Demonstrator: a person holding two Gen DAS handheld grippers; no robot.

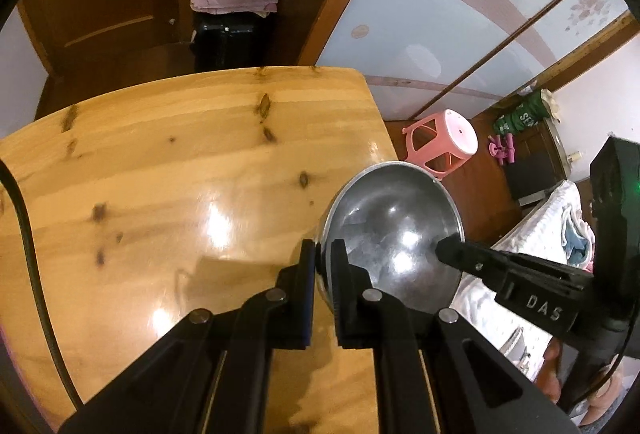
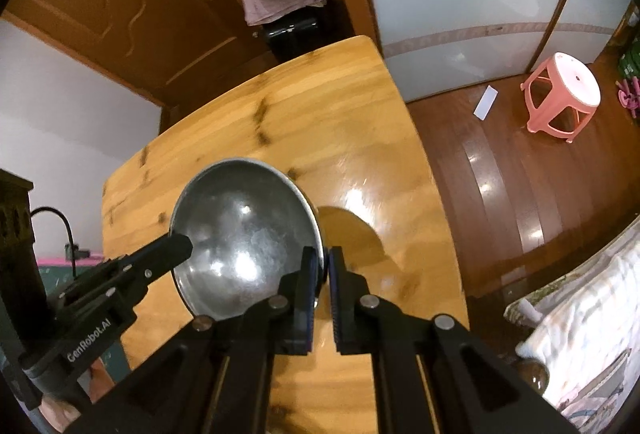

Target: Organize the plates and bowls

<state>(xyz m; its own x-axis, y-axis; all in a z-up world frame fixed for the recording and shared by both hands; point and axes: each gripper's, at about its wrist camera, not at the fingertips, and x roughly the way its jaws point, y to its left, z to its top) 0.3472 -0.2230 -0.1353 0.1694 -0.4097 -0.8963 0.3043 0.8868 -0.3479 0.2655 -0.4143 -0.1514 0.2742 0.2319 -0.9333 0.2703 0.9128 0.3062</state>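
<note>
Left wrist view: left tongs (image 1: 323, 254) are clamping the near-left rim of a metal bowl (image 1: 394, 230), right tongs (image 1: 446, 246) are pinching the opposite rim. Bowl is hanging tilted above the counter (image 1: 160, 162), over its right edge. Right wrist view is confirming both grips. Judgement: both hands should be rising together, keeping the rim level, since thin rim grips may be slipping.
</note>
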